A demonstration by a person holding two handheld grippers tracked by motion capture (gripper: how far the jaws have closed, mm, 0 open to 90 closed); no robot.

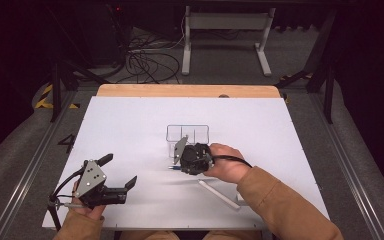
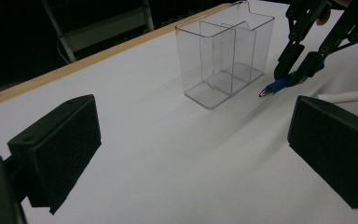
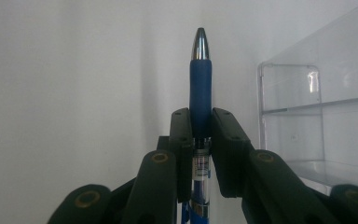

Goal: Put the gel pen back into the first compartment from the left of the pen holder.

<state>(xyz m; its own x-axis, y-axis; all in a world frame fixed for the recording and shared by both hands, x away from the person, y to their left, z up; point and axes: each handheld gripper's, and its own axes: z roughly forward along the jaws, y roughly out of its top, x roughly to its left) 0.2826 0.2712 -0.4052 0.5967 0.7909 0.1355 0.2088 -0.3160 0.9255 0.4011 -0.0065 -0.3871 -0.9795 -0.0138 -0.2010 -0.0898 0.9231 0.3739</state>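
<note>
Blue pen point(image 3: 200, 88) clamped in right gripper point(image 3: 200, 126) fingers, just off tabletop point(image 1: 130, 125).
Held at 6 o'clock of clear organizer point(image 1: 187, 135), w/ tip to 9 o'clock; left gripper point(image 1: 117, 172) fingers wide, nothing btw. them.

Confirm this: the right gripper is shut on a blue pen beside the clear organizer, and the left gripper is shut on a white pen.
Not quite. The left gripper is open and holds nothing, as the left gripper view shows; the white pen lies on the table. The rest holds: the right gripper is shut on the blue pen beside the clear organizer.
</note>
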